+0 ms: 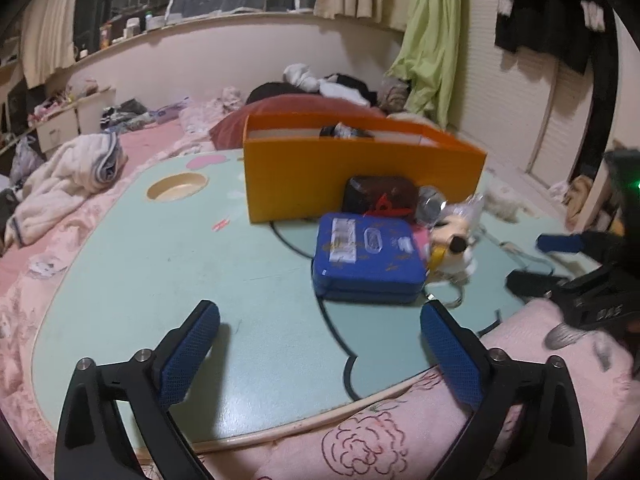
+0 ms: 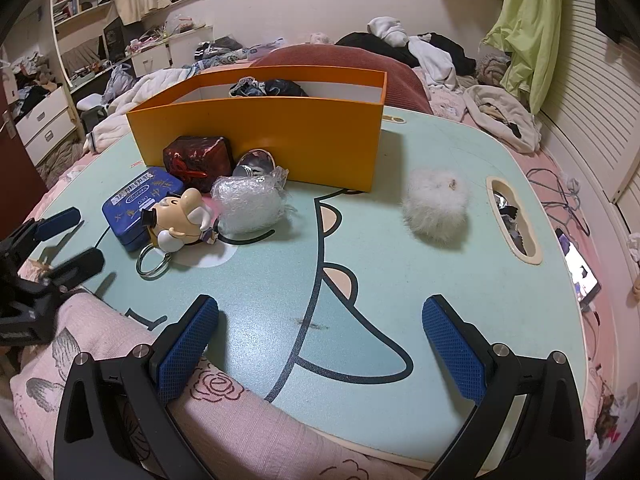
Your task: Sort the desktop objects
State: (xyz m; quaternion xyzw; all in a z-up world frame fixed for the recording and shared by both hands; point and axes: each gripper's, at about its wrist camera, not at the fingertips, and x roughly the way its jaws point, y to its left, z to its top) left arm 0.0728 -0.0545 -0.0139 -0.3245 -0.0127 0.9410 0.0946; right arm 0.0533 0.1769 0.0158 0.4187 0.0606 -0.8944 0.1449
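An orange box stands at the back of the mint table, with dark items inside. In front of it lie a blue tin, a dark red wrapped cube, a shiny metal piece, a bubble-wrapped bundle and a cartoon keychain figure. A white fluffy ball sits apart on the right. My left gripper hovers open near the table's front edge, short of the tin. My right gripper is open over bare table.
The table rests on a bed with pink bedding and piled clothes. The table has a round cup hole and an oval slot. A phone and cables lie to the right.
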